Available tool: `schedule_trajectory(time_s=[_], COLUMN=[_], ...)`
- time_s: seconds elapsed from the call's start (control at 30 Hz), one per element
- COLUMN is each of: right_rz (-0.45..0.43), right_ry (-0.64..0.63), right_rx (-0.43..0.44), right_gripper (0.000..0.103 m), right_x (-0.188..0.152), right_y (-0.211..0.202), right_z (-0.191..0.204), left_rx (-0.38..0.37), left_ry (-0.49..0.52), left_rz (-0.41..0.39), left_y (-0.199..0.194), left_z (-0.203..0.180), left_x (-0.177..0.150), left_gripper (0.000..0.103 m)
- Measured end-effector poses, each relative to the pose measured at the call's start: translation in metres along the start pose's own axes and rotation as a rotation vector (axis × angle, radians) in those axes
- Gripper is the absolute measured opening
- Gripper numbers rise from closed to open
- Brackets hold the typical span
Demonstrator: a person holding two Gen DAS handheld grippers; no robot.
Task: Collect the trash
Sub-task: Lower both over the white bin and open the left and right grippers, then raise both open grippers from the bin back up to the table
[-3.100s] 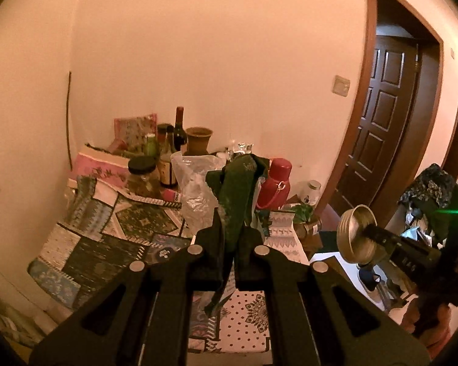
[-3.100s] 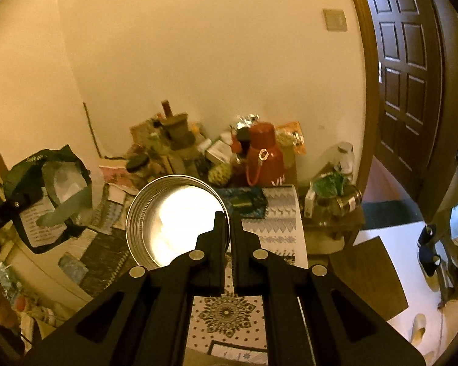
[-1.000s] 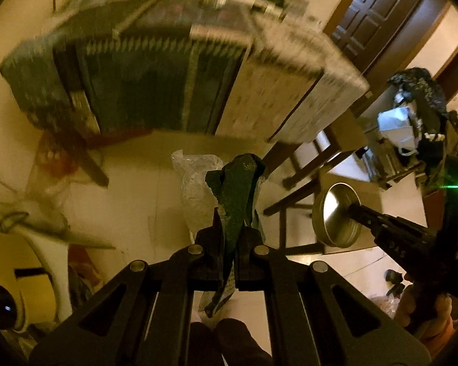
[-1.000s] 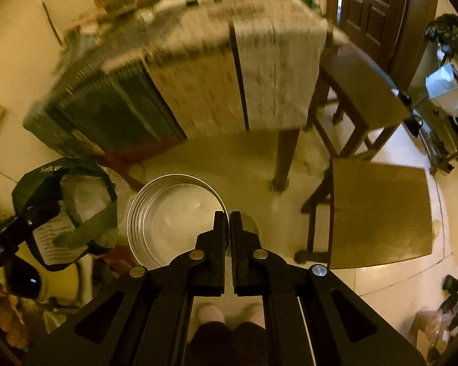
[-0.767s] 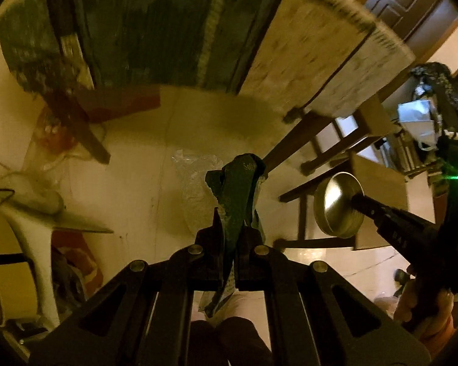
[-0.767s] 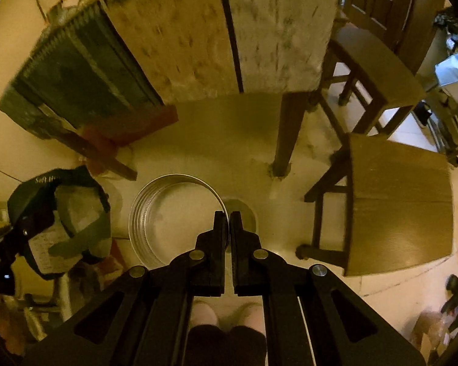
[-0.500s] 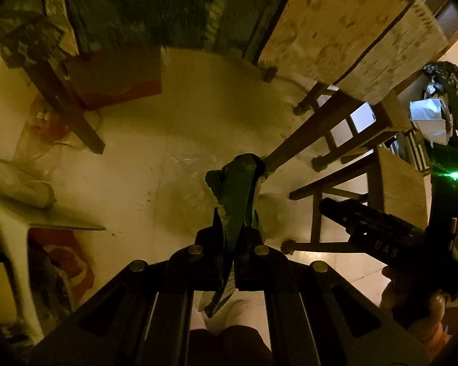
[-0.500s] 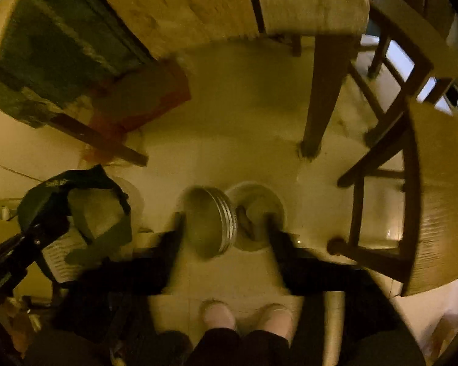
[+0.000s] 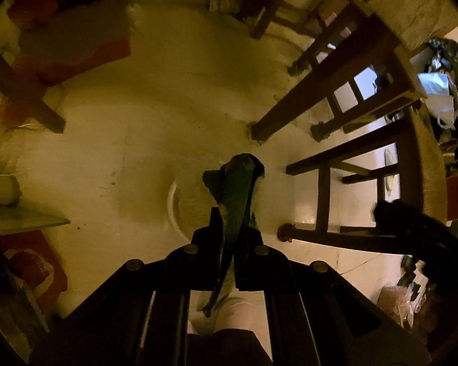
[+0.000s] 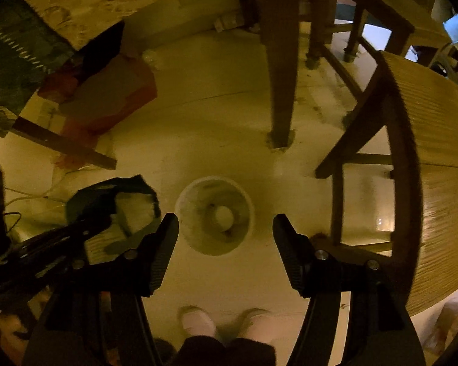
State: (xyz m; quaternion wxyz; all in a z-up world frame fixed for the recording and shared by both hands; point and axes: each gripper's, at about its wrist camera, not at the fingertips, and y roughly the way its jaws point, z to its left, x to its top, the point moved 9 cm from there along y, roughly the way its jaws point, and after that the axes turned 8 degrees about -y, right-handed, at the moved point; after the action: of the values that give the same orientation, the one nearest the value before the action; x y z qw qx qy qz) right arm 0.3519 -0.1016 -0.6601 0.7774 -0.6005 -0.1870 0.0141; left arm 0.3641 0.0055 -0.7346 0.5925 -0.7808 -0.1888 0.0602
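Left gripper (image 9: 229,222): jaws pinched on the green trash bag (image 9: 236,186), fold standing up between the fingers.
Right gripper (image 10: 226,225): jaws spread wide, holding nothing.
White bin (image 10: 215,215): on the floor (image 10: 198,140), directly below and between the right fingers, mouth facing up; near the table leg (image 10: 279,91).
Bag position: in the right view, beside the bin's left rim (image 10: 113,204), hanging apart from it.
Nearer arm: right, by judgement.
Stool (image 10: 427,152): right of the bin.
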Motion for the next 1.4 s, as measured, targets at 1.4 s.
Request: schedule_trajectory(time_s=[1.4], right_rz=[-0.398], right_ry=[-0.183], right_rx=[0.03], right_gripper=[0.061], right_x=[0.092], right_y=[-0.379], right_z=[0.146], left_rx=[-0.049], left_ry=[0.113], left_rz=[-0.506], left_y=[-0.483], left_z=[-0.069], left_x=[0.059], left_gripper=[0.048])
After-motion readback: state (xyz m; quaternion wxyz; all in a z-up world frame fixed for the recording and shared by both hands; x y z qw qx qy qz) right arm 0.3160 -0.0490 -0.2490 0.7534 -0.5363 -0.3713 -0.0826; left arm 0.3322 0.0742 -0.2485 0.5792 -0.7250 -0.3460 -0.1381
